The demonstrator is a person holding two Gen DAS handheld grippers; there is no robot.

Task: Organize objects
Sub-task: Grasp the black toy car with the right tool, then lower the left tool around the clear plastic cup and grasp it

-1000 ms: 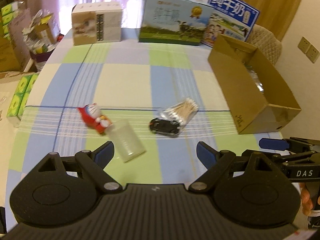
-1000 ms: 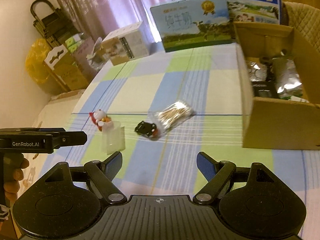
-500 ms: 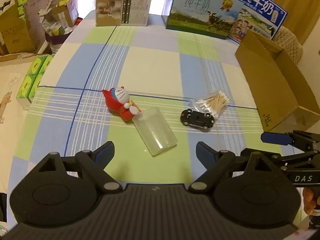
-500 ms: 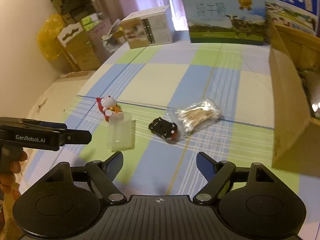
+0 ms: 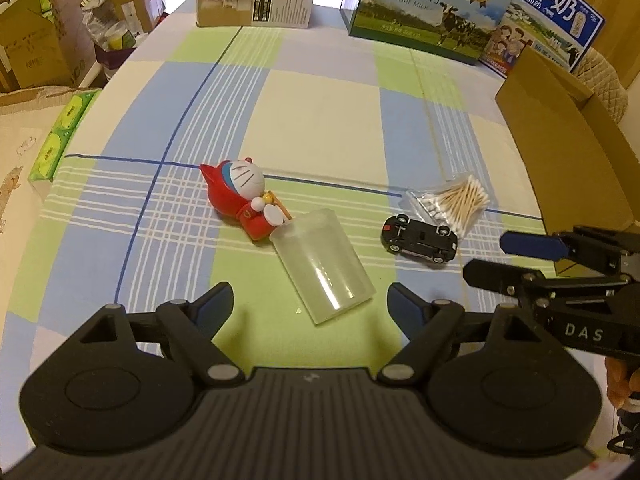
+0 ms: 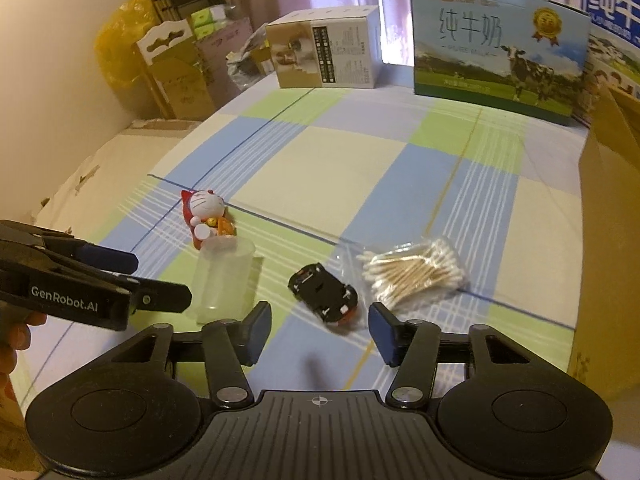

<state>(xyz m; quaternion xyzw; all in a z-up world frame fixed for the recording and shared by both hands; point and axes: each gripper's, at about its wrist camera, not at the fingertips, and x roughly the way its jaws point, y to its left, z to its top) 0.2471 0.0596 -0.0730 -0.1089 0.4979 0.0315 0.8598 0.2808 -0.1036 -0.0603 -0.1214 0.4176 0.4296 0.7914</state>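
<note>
**A:** ok so where's everything sitting? Four loose bits on the checked tablecloth [image 5: 320, 128]: a clear plastic cup [image 5: 322, 266] on its side, a red cat figurine [image 5: 244, 196] touching its closed end, a little black toy car [image 5: 420, 237], and a bag of cotton swabs [image 5: 450, 200] right beside the car. The cardboard box [image 5: 560, 152] is off to the right.

**B:** Both tools empty. Left gripper [image 5: 310, 306] has its fingers spread wide just short of the cup's mouth. Right gripper [image 6: 318, 330] is also spread, hovering near the car [image 6: 324, 294].

**A:** Cup's my worry. Looks light, thin and slick, and it'll probably roll or flex if pinched hard. I'd go across the body near the rim, gently.

**B:** Car seems rigid and small, so grab it across the sides. Swab bag looks floppy; pinch the bundle, not the loose film.
</note>
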